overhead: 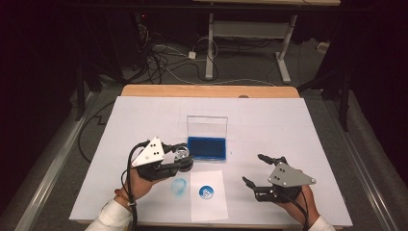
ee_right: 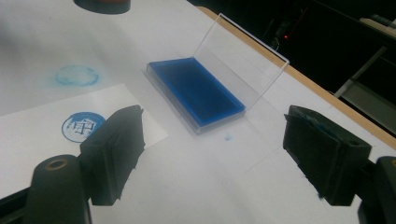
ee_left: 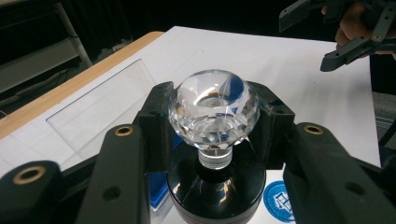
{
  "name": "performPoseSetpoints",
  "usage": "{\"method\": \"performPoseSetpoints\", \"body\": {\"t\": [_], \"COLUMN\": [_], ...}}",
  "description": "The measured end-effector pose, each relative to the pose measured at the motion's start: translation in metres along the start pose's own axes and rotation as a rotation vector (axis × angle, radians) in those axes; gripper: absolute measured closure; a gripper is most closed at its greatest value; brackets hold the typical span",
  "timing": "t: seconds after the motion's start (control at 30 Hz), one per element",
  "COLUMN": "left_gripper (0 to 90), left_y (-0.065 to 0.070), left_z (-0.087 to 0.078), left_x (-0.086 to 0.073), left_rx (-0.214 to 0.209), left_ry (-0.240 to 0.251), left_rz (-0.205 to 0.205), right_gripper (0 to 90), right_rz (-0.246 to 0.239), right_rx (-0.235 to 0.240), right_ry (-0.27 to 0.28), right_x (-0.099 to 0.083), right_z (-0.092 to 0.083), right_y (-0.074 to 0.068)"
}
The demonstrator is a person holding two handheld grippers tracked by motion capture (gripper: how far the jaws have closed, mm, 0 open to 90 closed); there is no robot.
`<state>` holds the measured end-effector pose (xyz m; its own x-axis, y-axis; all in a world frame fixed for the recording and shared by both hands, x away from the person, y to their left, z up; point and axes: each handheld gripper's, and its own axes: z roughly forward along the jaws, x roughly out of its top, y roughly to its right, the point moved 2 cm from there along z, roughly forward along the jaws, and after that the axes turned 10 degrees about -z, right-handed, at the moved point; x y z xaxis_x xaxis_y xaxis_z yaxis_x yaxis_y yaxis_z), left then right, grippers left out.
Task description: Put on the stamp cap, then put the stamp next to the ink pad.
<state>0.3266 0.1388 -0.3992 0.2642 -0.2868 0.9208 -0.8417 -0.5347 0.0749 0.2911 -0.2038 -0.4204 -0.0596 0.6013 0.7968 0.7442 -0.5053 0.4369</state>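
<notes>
White sheeting covers the bench; at lower left the left tool clamps a crystal-knobbed stamp, while the right tool, lower right, gapes empty beside the ink pad.

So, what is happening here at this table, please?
A person is stamping. The left gripper is shut on a stamp with a crystal knob, held above the table near the open ink pad. One blue print is already on the paper sheet, and a fainter smudge lies beside it on the white table cover. The right gripper is open and holds nothing.
</notes>
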Motion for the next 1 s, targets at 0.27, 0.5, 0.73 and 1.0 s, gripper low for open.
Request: {"method": "performPoseSetpoints", "body": {"t": [0.27,0.5,0.73,1.0], "left_gripper": [54.2,54.1,54.1,54.1], "left_y": [-0.006,-0.011,-0.019,-0.033], "left_z": [-0.004,-0.006,-0.009,-0.005], "left_x": [0.002,0.005,0.009,0.007], "left_rx": [0.019,0.035,0.052,0.076], "left_ry": [-0.003,-0.004,-0.006,-0.043], "left_rz": [0.0,-0.001,-0.004,-0.02], "right_gripper": [20.3,20.3,20.4,20.5], "right_rz": [0.008,0.006,0.017,0.026], "right_rx": [-0.005,-0.016,-0.02,-0.016], "right_ry": [0.008,0.005,-0.007,-0.005], "right_x": [-0.005,-0.008,-0.015,-0.018], "right_z": [-0.007,-0.014,-0.02,-0.021], "right_y": [-0.002,-0.002,-0.002,0.0]}}
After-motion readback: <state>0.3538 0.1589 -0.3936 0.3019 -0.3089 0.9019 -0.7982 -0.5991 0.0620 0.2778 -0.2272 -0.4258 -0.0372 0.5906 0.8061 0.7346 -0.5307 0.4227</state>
